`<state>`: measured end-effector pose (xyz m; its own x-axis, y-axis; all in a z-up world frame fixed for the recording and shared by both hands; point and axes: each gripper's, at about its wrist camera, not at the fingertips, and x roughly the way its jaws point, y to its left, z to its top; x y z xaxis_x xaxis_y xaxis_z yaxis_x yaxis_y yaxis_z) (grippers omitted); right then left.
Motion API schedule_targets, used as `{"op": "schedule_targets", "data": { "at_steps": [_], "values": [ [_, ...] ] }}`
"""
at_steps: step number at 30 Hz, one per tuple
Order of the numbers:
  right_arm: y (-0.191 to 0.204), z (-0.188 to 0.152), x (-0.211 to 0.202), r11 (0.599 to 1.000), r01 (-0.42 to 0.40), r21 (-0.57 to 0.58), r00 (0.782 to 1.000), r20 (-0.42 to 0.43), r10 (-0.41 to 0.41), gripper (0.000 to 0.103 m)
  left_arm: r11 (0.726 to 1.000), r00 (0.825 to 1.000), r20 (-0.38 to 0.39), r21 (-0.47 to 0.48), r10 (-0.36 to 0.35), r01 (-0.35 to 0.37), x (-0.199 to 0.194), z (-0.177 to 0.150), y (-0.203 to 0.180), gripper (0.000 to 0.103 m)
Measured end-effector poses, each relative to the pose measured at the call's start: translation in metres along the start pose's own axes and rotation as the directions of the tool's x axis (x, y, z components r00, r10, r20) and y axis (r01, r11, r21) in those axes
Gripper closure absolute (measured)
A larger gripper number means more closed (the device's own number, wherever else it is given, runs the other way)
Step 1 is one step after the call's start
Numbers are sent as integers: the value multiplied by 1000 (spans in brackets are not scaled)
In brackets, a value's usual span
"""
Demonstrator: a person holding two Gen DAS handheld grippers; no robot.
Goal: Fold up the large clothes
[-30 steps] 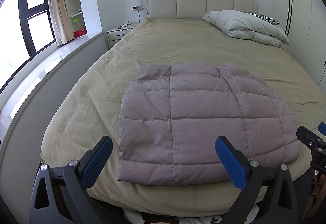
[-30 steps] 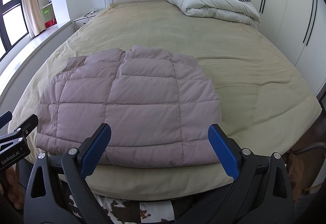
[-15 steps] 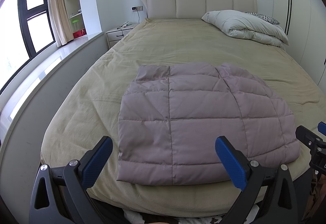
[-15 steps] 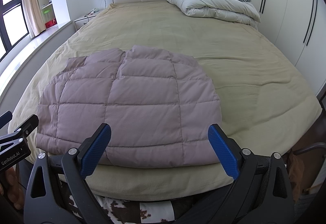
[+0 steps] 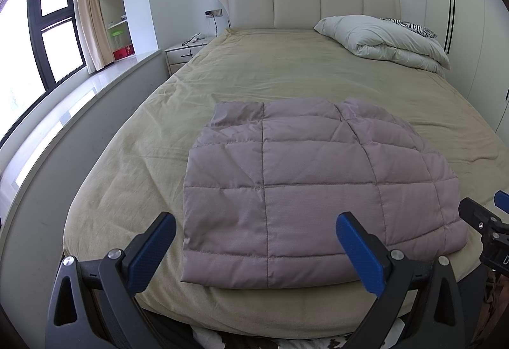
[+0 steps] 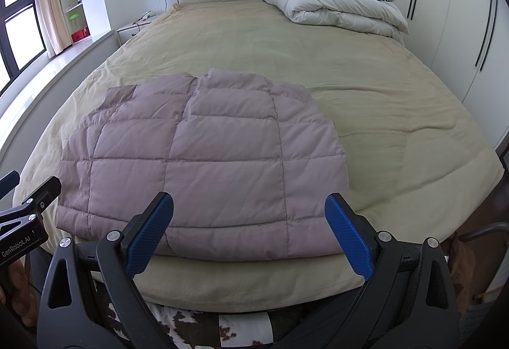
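Jacket (image 5: 318,190), mauve, quilted, folded flat; lies on the bed (image 5: 286,72) near its foot edge, towards the window side; nothing touching it. My left gripper (image 5: 254,247): fingers spread wide, empty, held above the foot edge just short of the jacket's near hem. My right gripper (image 6: 248,231): likewise spread and empty, at the same hem. Left view alone shows the jacket's square left corner and the nightstand (image 5: 187,51) clearly; right view alone shows the bare bed to the jacket's right; duvet (image 6: 337,9) at the headboard.
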<state>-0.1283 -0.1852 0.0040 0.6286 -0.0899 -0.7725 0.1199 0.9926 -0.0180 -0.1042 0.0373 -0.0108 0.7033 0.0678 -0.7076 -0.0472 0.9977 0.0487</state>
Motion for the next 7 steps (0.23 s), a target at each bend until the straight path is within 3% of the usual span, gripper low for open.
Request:
{"op": "schedule_targets", "data": {
  "at_steps": [7],
  "values": [
    [-3,1,4,1000,-6,-4,1000,-9,6,6,1000,1000,19,7,-15,15,-1,-1,-3,0]
  ]
}}
